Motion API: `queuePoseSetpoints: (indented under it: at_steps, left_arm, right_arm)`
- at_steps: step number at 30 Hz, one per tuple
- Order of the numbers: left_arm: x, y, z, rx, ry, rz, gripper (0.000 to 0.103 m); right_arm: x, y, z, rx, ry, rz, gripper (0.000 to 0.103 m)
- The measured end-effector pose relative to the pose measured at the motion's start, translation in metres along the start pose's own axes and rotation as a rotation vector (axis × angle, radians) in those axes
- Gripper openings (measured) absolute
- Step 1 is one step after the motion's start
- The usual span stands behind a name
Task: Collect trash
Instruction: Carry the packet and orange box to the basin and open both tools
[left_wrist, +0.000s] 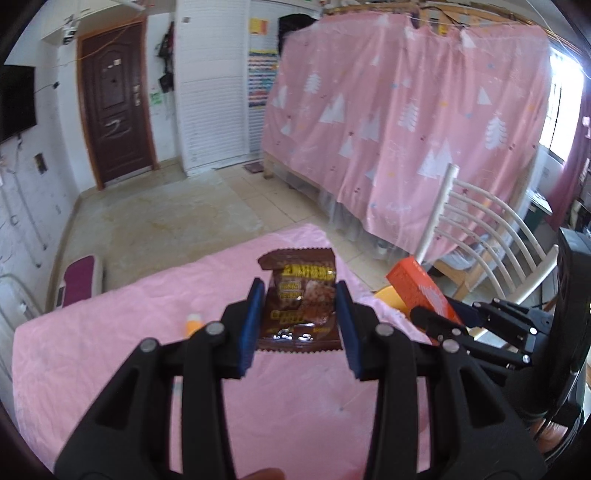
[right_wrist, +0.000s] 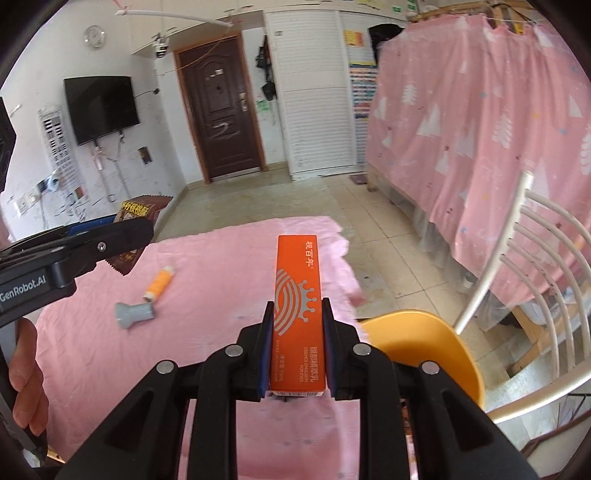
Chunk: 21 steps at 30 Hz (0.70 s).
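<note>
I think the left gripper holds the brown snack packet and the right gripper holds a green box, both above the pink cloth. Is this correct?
Not quite: the box in the right gripper is orange, not green, as the right wrist view shows. The rest stands: the left gripper holds the brown snack packet, both above the pink cloth.

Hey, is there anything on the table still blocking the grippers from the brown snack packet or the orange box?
Nothing is. The left gripper is already clamped on the brown snack packet, and the right gripper on the orange box, both lifted above the pink table.
</note>
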<state>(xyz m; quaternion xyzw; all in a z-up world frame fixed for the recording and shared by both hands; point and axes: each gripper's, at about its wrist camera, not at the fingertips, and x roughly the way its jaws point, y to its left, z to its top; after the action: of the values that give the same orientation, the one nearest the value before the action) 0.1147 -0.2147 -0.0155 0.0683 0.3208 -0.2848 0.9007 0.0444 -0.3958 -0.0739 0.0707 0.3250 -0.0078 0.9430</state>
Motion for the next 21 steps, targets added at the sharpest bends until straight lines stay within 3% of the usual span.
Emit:
queuePoseSetpoints:
  at_steps: [4, 11, 16, 21]
  left_arm:
    - [0.023, -0.016, 0.002, 0.032, -0.036, -0.145, 0.037]
    - [0.059, -0.05, -0.001, 0.102, -0.061, -0.306, 0.037]
    - [0.072, -0.066, -0.009, 0.132, -0.094, -0.36, 0.037]
    - [0.079, -0.074, -0.012, 0.139, -0.113, -0.394, 0.039]
  right_arm:
    - [0.006, -0.021, -0.004, 0.038, 0.004, -0.035, 0.012]
    - [0.012, -0.049, -0.015, 0.082, 0.025, -0.142, 0.012]
    - [0.02, -0.066, -0.028, 0.096, 0.055, -0.227, 0.012]
    - [0.033, -0.079, -0.037, 0.126, 0.089, -0.239, 0.012]
